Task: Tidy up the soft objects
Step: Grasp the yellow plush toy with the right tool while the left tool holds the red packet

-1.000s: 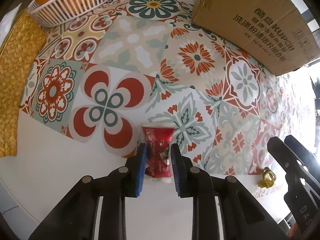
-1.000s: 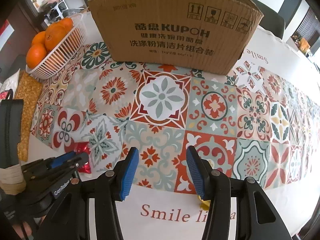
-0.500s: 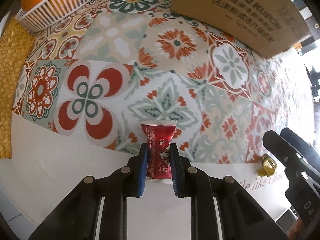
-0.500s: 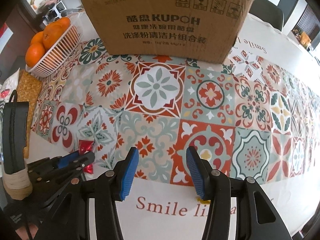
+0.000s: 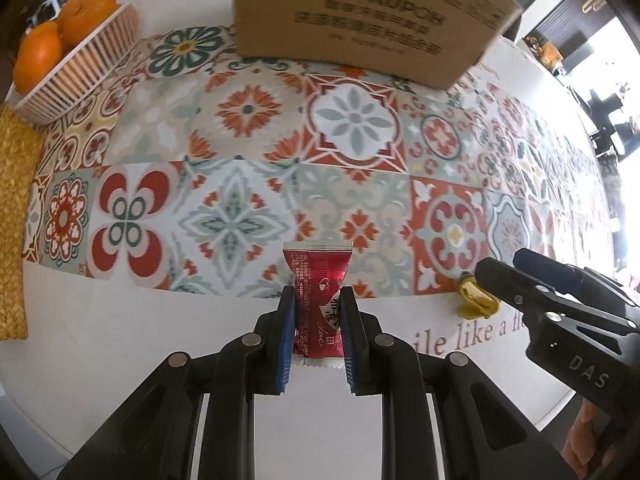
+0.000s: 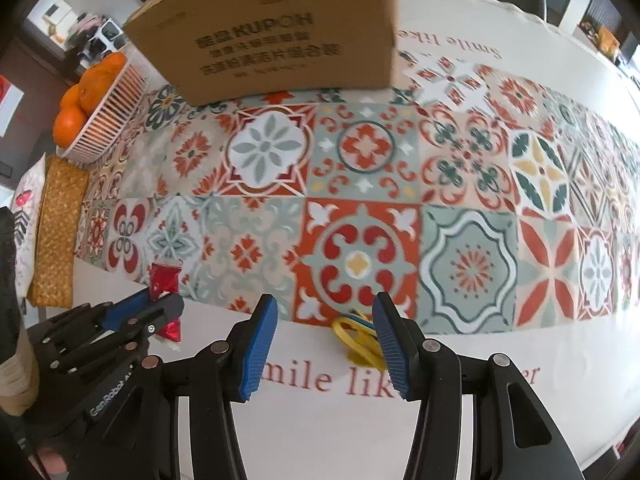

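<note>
Two tongs are seen at work: a red candy packet (image 5: 319,300), its long axis along the fingers, is pinched in the left tongs (image 5: 318,312), while a yellow sweet (image 6: 358,340) is straddled by the wide-open, empty right tongs (image 6: 326,344), the nearer ones.

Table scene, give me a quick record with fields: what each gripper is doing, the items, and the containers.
left gripper: shut on red packet
right gripper: open, holding nothing, above yellow candy
yellow candy: lying on tablecloth, near its front edge
box: cardboard, at the far side, contents not visible
basket: white, holds oranges, far left
mat: woven, left edge
</note>
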Action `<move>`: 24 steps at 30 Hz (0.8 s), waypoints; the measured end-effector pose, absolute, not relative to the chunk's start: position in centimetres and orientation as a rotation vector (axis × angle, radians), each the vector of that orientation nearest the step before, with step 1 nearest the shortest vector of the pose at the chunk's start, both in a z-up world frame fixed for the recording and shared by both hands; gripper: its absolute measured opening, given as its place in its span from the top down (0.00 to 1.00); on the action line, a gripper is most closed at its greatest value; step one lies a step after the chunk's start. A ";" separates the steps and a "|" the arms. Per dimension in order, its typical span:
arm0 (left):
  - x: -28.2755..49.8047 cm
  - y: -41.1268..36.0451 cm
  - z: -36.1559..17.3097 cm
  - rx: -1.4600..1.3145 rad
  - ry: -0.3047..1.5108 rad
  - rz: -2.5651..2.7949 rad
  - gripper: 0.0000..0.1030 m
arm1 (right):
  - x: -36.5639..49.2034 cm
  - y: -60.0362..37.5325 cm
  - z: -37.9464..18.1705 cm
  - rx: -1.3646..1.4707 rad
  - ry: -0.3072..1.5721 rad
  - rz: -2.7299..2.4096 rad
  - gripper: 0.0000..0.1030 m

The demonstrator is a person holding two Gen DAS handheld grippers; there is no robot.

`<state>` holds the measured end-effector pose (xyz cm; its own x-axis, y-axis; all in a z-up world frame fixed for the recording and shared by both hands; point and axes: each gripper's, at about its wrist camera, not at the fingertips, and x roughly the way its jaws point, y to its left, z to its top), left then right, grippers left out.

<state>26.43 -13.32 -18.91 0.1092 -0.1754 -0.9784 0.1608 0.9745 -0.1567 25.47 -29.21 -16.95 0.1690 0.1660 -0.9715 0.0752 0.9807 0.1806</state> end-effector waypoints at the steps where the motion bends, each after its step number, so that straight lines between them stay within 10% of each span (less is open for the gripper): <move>1: 26.4 -13.7 -18.9 -0.009 1.442 -0.253 0.79 | 25.3 -29.5 -17.1 0.208 1.407 0.064 0.50; 24: 25.0 -13.9 -20.2 0.029 1.503 -0.249 0.79 | 24.5 -30.9 -22.7 0.141 1.554 0.052 0.50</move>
